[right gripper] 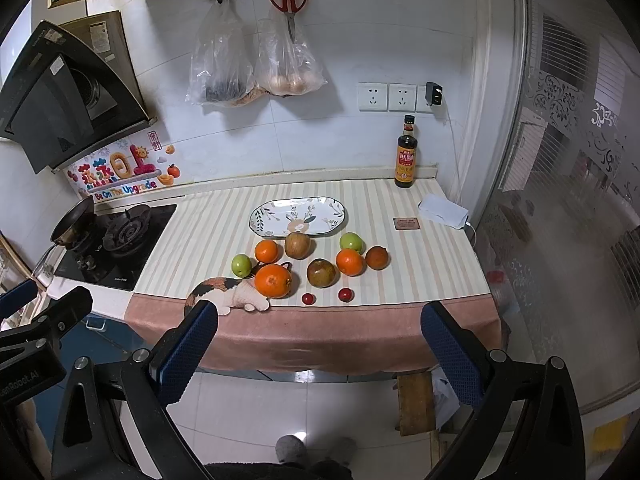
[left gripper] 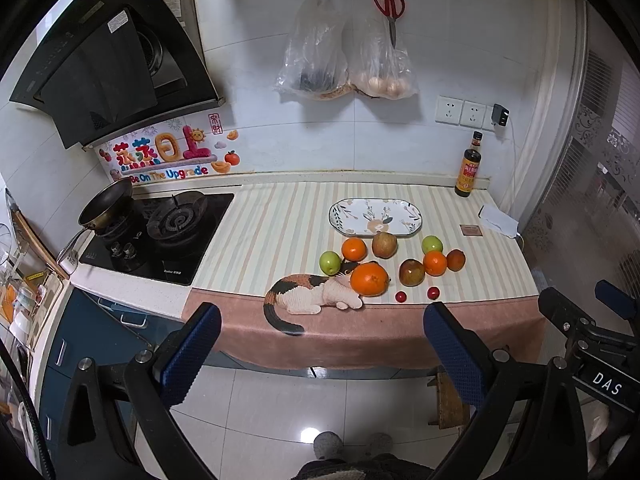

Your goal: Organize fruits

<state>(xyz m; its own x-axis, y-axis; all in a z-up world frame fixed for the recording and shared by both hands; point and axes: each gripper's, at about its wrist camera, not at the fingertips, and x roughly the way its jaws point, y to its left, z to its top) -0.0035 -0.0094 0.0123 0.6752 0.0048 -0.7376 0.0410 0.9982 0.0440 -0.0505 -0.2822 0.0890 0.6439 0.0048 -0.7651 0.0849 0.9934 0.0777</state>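
Observation:
An empty oval floral plate lies on the striped cloth. In front of it sit loose fruits: a big orange, smaller oranges, two green apples, brownish apples, a dark orange and two small red fruits. My left gripper and right gripper are open and empty, held back from the counter's front edge above the floor.
A gas stove with a pan is at the left. A sauce bottle, a white charger box and a small card stand at the back right. Bags and scissors hang on the wall. A wooden stool stands below.

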